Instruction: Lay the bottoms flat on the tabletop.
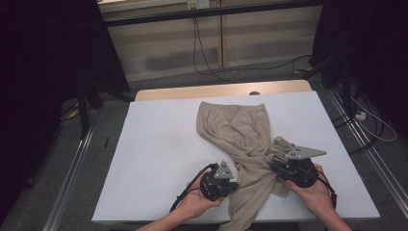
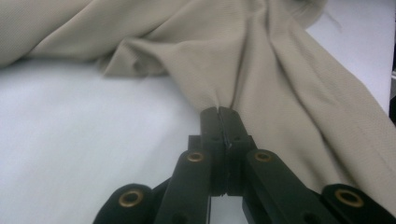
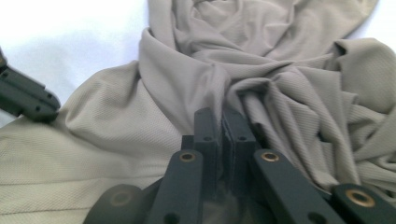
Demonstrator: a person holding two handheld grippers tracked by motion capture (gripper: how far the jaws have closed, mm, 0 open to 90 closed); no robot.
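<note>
One beige knitted-fabric garment (image 1: 240,139) lies on one white rectangular bench (image 1: 159,144), and two black hand-held tongs work on it, one in each of the person's hands. The garment spreads from the far middle of the bench, where a wide, flatter part with a hemmed edge lies, down to the near edge, where a narrow end hangs over the rim. In between it is gathered into a twisted waist with deep folds.

The left tongs (image 1: 235,185) sit at the garment's left edge near the bench front; in the left gripper view their jaws are pressed together on a pinch of the cloth (image 2: 261,70), which fans out from the tips in taut creases. The right tongs (image 1: 275,166) sit at the bunched right side; in the right gripper view their jaws are clamped on a fold of crumpled fabric (image 3: 280,84). The cloth has a fine ribbed weave and a matt surface.
</note>
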